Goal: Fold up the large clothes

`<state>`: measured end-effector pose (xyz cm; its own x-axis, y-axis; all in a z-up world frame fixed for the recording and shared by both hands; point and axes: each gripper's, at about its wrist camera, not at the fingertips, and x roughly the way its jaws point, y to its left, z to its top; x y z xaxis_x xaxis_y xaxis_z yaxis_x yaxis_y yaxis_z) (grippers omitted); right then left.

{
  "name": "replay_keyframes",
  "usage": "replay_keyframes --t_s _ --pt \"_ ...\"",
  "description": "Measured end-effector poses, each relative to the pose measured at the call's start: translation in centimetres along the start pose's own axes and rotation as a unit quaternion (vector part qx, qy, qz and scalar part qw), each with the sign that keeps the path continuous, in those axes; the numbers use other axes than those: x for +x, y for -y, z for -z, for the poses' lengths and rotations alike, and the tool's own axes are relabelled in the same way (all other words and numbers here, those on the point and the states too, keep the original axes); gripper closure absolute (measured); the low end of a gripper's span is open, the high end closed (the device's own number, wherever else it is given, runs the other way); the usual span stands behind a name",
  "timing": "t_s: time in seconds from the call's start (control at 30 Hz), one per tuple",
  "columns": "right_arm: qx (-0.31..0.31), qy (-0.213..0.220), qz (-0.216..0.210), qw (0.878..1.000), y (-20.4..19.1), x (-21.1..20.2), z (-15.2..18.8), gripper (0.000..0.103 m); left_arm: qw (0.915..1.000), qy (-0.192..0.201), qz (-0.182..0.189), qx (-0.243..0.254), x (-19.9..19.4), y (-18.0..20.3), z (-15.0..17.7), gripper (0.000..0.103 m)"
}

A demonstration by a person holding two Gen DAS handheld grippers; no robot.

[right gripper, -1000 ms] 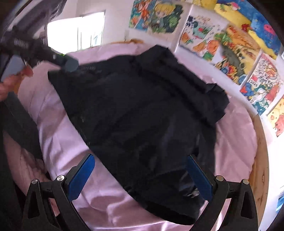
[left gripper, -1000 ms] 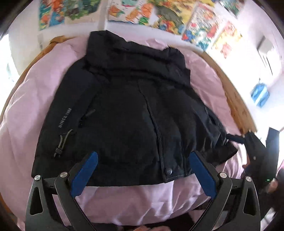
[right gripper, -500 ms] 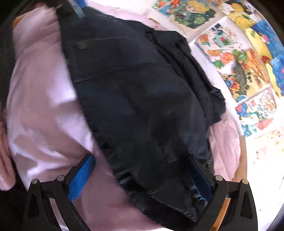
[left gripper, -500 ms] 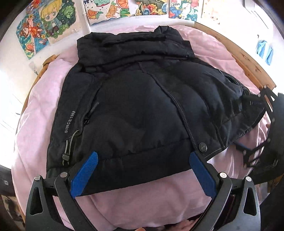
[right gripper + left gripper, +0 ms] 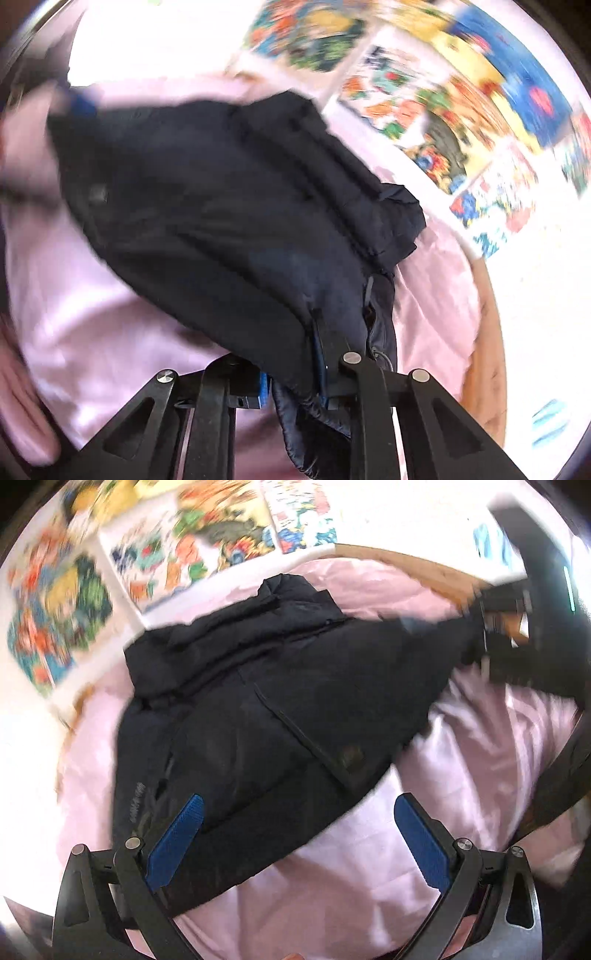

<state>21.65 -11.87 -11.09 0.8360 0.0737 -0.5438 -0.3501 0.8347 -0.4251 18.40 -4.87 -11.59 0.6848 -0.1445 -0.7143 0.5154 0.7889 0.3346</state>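
Through the left wrist view, my left gripper [image 5: 297, 836] hangs with jaws wide and empty over the hem of the black jacket [image 5: 266, 720], spread on the pink bed [image 5: 480, 738]. Right wrist view: my right gripper [image 5: 295, 384] is closing its jaws on the jacket's edge at 6 o'clock. I judge the fold is starting; next, the left must pinch its hem corner.

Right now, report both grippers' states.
Left gripper: open, holding nothing, over the black jacket.
Right gripper: jaws closing, jacket's edge pinched between them.
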Motion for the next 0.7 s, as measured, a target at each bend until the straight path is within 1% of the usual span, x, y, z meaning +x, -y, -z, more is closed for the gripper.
replay_keyframes --t_s 0.07,0.13,0.2,0.27,0.37,0.47,0.57,0.7 --pt "0.054 0.002 -0.032 0.998 1.4 -0.4 -1.0 0.085 0.9993 -0.002 -0.030 0.023 0.8 0.8 0.4 0.001" --pt "0.095 -0.002 -0.054 0.994 2.1 -0.6 -1.5 0.085 0.9974 -0.011 -0.062 0.035 1.8 0.8 1.0 0.001" --pt "0.134 -0.006 -0.077 0.988 3.2 -0.5 -1.8 0.085 0.9947 -0.028 -0.093 0.033 3.1 0.1 1.4 0.001" --pt "0.153 -0.008 -0.086 0.984 3.3 -0.8 -1.9 0.085 0.9921 -0.043 -0.117 0.014 4.2 -1.3 1.7 0.001" --pt "0.169 -0.009 -0.095 0.981 3.5 -1.0 -2.0 0.085 0.9861 -0.055 -0.155 -0.026 5.0 -3.7 1.9 0.002" --pt "0.175 -0.004 -0.095 0.980 3.8 -1.2 -2.1 0.085 0.9791 -0.059 -0.189 -0.045 5.0 -5.3 2.0 0.002" --pt "0.184 -0.002 -0.097 0.978 4.2 -1.3 -2.2 0.085 0.9766 -0.056 -0.197 -0.066 4.4 -6.4 2.1 0.005" --pt "0.181 0.002 -0.092 0.979 4.2 -1.4 -2.2 0.085 0.9737 -0.035 -0.216 -0.065 2.8 -6.1 1.5 0.015"
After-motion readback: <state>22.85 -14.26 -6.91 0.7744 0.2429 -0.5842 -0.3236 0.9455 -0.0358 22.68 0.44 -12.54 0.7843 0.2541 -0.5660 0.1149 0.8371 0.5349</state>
